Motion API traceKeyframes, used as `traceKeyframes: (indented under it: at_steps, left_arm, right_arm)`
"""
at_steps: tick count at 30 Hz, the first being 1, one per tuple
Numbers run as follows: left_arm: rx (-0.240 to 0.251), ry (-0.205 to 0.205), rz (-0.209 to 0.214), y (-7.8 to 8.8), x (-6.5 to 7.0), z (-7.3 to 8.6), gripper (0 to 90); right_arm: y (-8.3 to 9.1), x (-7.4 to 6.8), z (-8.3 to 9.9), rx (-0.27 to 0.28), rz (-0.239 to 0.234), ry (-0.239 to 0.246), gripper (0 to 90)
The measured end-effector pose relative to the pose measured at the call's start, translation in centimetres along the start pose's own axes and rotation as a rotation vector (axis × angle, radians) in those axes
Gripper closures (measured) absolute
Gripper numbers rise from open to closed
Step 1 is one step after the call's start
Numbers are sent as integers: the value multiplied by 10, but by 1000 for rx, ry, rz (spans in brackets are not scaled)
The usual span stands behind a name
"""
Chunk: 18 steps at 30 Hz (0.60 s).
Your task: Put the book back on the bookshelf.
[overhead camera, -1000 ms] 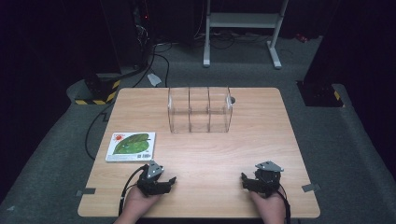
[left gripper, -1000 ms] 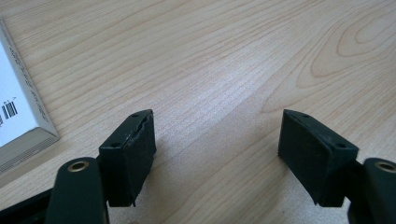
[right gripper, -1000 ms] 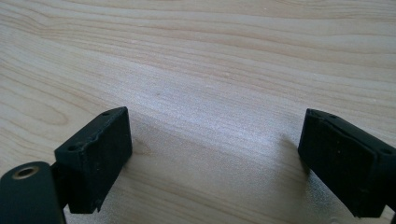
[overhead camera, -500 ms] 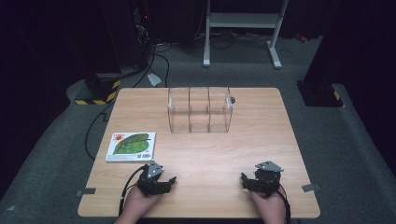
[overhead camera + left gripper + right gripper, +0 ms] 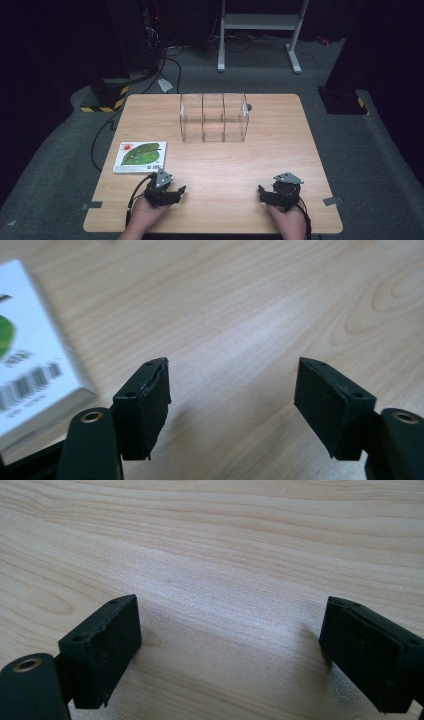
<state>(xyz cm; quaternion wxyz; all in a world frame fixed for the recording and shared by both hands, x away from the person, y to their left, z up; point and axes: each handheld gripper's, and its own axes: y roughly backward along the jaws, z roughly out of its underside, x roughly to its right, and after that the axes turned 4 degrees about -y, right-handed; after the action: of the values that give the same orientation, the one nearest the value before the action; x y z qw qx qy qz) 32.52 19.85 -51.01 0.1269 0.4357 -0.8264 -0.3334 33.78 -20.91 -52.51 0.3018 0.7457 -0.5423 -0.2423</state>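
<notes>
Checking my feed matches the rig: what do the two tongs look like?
Both the left tongs and right tongs are black with blocky, screw-fastened pads. A grey three-cornered plate tops each, and a black cable trails back. No sleeves show.

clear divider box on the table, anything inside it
The clear divider box looks empty: through its walls only the wooden table shows. A small dark object sits behind its right end, partly covered; I cannot tell what it is.
</notes>
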Motion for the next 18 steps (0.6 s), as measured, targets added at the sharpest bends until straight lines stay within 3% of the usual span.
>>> traceKeyframes:
  at_steps: [5, 6, 9, 10, 14, 15, 18]
  left_arm:
    - [18, 30, -38, 12, -17, -11, 326]
    - [24, 50, -51, 15, -28, -12, 326]
    - [19, 68, -81, 16, -40, -12, 329]
    - [30, 97, -83, 18, -51, -11, 331]
    - [27, 101, -132, 20, -64, -7, 336]
    - [9, 95, -169, 21, -68, -3, 346]
    - [7, 110, -182, 20, -72, 3, 354]
  right_arm:
    - [0, 0, 0, -1, -1, 1, 94]
    - [0, 0, 0, -1, -1, 2, 94]
    - [0, 0, 0, -1, 0, 2, 94]
    - [0, 0, 0, 0, -1, 1, 94]
    - [0, 0, 0, -1, 0, 2, 94]
    - [0, 0, 0, 0, 1, 0, 94]
    - [0, 0, 0, -1, 0, 0, 95]
